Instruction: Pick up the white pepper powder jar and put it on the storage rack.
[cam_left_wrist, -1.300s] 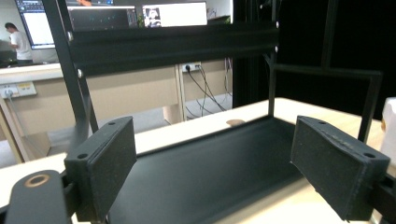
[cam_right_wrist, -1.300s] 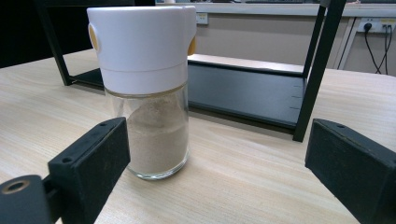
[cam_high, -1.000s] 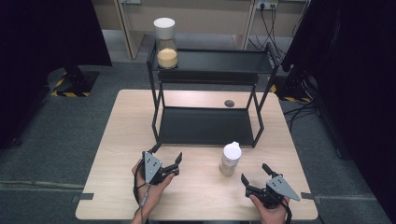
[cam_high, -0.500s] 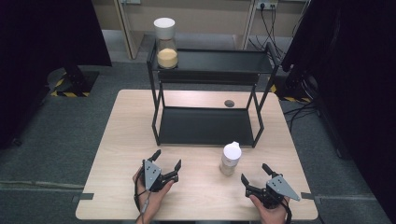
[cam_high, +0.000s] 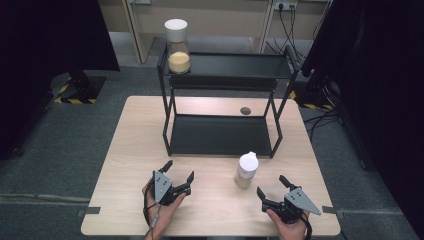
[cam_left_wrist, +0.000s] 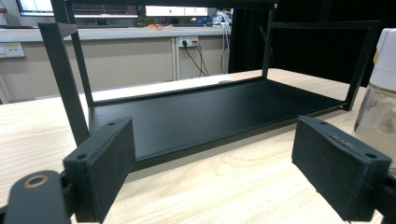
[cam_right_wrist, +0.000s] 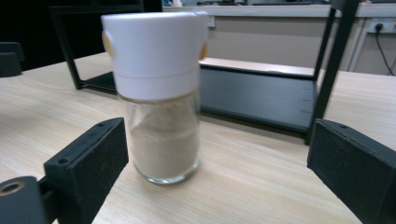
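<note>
The right tool (cam_high: 270, 186) is lining up, jaws spread and empty, on the white-capped jar (cam_high: 246, 170) standing on the tabletop (cam_high: 125, 150) just in front of the black rack (cam_high: 222, 80), which looks like the approach, so next it needs to close in around the glass, while the left tool (cam_high: 178, 171) is waiting spread beside it.

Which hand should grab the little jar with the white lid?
Probably right: the right gripper, jaws open, faces the jar close by. The left gripper sits farther off, facing the black rack.
</note>
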